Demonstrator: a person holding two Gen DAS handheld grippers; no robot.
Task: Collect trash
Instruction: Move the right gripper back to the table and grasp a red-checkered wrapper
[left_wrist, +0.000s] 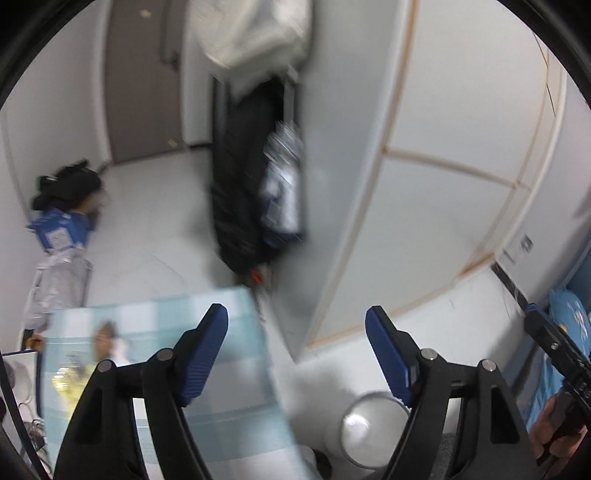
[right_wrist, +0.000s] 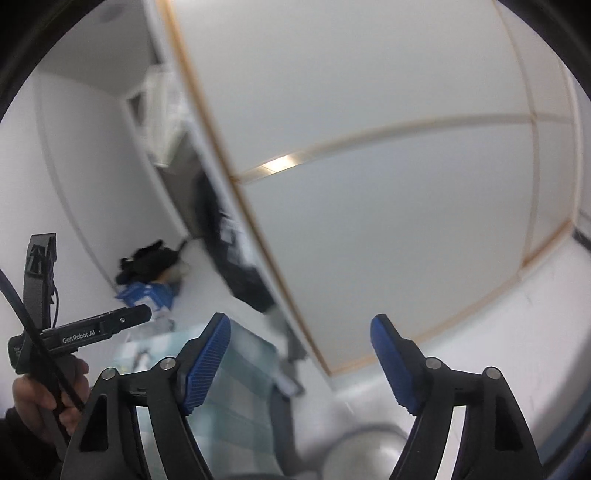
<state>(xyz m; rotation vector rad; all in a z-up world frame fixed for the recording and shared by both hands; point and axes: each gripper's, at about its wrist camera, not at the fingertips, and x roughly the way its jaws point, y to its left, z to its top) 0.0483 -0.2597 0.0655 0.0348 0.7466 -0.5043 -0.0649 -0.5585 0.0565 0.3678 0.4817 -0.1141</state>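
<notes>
On the white floor, left to right:
Far-left heap: black bag (left_wrist: 68, 188), blue carton (left_wrist: 59, 229) and crumpled clear plastic (left_wrist: 55, 280) lie against the wall; judged the trash left to collect.
Pale blue box (left_wrist: 159, 369): stands near, behind the left finger, untouched.
Left gripper (left_wrist: 297, 354): jaws wide, nothing between them.
Waste bin (left_wrist: 373, 428): round, pale inside, low between the fingers; judged the drop point.
Right gripper (right_wrist: 301, 363): jaws wide, empty, facing the white cupboard door (right_wrist: 369, 184).
Step in hand: judged a reach for the next piece.
Doing it well: turn toward the heap, lower slowly, keep jaws wide until one item sits squarely between the pads; pictures are blurred, so steady first.
</notes>
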